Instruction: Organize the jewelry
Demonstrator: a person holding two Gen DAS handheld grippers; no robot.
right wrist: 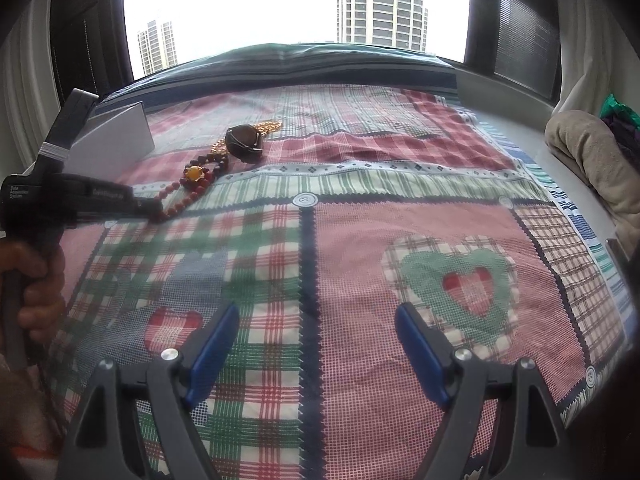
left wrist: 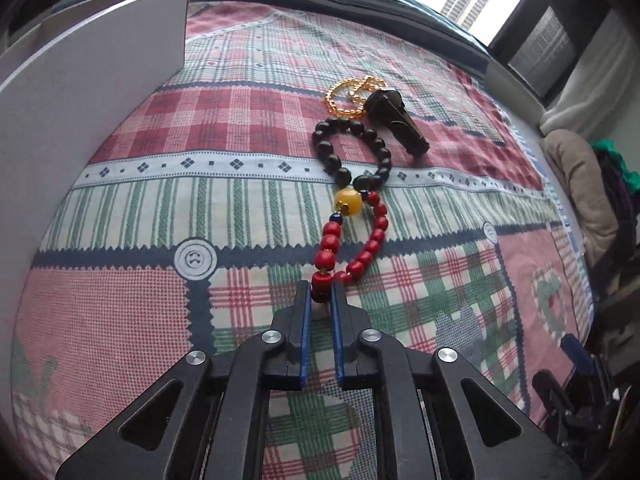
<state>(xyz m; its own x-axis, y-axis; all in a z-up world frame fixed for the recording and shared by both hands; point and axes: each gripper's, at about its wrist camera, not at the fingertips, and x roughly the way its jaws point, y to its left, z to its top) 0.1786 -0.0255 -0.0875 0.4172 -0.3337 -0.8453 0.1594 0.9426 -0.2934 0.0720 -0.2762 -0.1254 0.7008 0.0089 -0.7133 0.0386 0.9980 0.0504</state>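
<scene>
A red bead bracelet (left wrist: pixel 362 246) with a yellow bead lies on the patchwork cloth. My left gripper (left wrist: pixel 321 290) is shut on its near end bead. Beyond it lie a dark bead bracelet (left wrist: pixel 352 152), a gold bead chain (left wrist: pixel 346 94) and a dark hair clip (left wrist: pixel 396 120). In the right wrist view the same jewelry lies far left: the red bracelet (right wrist: pixel 188 194), the hair clip (right wrist: pixel 244 142) and the gold chain (right wrist: pixel 268 126), with the left gripper (right wrist: pixel 154 206) at the bracelet. My right gripper (right wrist: pixel 316 320) is open and empty above the cloth.
A white box (left wrist: pixel 92 68) stands at the left, also in the right wrist view (right wrist: pixel 114 142). The patchwork cloth (right wrist: pixel 360 240) covers the surface. A beige bundle (right wrist: pixel 592 160) lies at the right edge. A window is beyond.
</scene>
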